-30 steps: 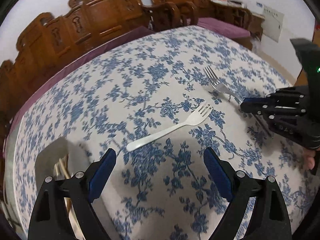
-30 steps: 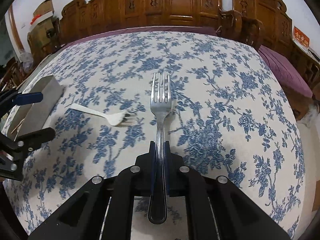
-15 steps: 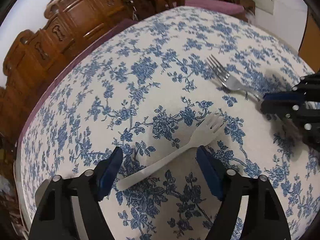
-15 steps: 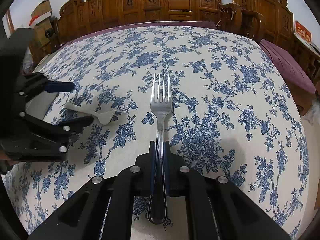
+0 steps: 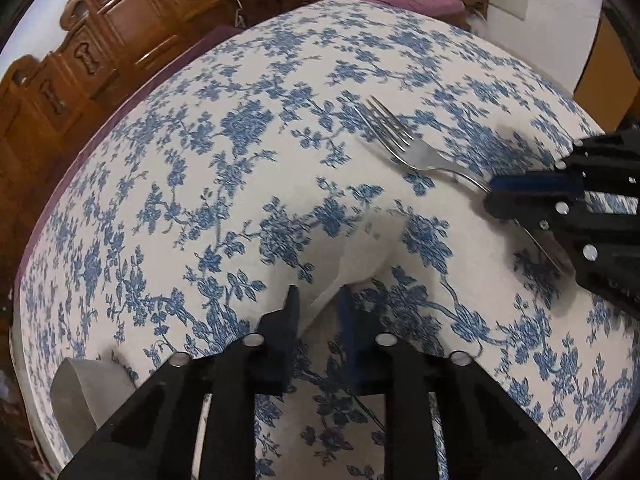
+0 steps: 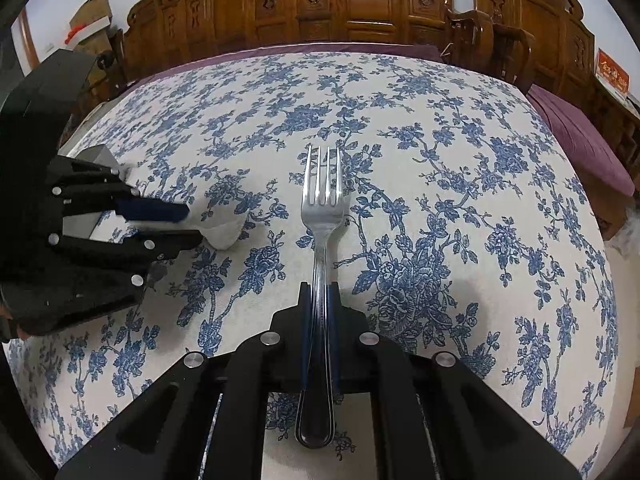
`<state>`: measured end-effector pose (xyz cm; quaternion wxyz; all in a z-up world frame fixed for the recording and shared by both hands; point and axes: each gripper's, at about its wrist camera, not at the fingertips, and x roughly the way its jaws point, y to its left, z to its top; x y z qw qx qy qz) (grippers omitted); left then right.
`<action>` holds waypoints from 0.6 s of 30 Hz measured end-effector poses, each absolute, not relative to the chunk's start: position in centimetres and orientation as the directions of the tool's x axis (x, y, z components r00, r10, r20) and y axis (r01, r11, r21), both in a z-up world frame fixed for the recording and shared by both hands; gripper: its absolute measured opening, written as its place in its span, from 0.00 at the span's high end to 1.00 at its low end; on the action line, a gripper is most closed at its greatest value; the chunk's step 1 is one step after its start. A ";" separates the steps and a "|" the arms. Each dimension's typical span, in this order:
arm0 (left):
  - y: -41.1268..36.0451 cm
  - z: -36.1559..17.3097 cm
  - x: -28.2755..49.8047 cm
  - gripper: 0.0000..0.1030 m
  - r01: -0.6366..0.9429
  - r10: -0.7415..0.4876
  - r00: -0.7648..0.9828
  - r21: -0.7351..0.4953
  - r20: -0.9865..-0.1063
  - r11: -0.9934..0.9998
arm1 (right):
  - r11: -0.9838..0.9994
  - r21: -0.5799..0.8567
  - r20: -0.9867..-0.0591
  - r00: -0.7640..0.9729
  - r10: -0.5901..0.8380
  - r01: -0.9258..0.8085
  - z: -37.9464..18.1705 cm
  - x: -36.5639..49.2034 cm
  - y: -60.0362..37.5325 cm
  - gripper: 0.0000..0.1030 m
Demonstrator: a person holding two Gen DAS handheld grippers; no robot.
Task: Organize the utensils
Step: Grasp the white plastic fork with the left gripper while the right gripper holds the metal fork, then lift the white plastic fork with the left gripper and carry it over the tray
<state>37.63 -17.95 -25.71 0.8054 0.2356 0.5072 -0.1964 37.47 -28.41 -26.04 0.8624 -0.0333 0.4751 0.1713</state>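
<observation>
Carved wooden chairs (image 6: 360,4) line white walls (image 5: 560,12).

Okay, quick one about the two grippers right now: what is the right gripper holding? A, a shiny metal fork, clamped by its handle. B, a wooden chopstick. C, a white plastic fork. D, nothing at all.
A: in the right wrist view the right gripper is shut on the handle of the shiny metal fork, tines pointing away over the blue floral tablecloth; the white plastic fork sits in the left gripper.

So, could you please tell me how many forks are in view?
2. The metal fork is clamped in the right claw; the white plastic fork is between the left claw's jaws. Others may be hidden.
</observation>
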 end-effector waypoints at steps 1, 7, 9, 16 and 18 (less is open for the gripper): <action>-17.9 -25.7 37.5 0.86 0.558 -0.073 0.402 0.181 -0.913 0.810 | 0.939 0.105 -0.831 0.489 0.264 -0.328 -26.1 37.4 -28.4 0.91; -17.7 -25.6 37.5 0.88 0.558 -0.059 0.357 0.161 -0.932 0.814 | 0.939 0.101 -0.835 0.485 0.260 -0.329 -26.2 37.5 -28.3 0.91; -17.7 -25.6 37.4 0.88 0.557 -0.058 0.349 0.158 -0.935 0.815 | 0.938 0.103 -0.835 0.484 0.262 -0.331 -26.3 37.5 -28.3 0.91; -18.0 -25.6 37.6 0.88 0.559 -0.034 0.341 0.174 -0.939 0.811 | 0.936 0.101 -0.849 0.461 0.258 -0.337 -27.0 37.6 -28.2 0.90; -18.1 -25.6 37.5 0.94 0.564 -0.035 0.336 0.171 -0.941 0.808 | 0.936 0.107 -0.847 0.463 0.263 -0.336 -27.0 37.7 -28.2 0.90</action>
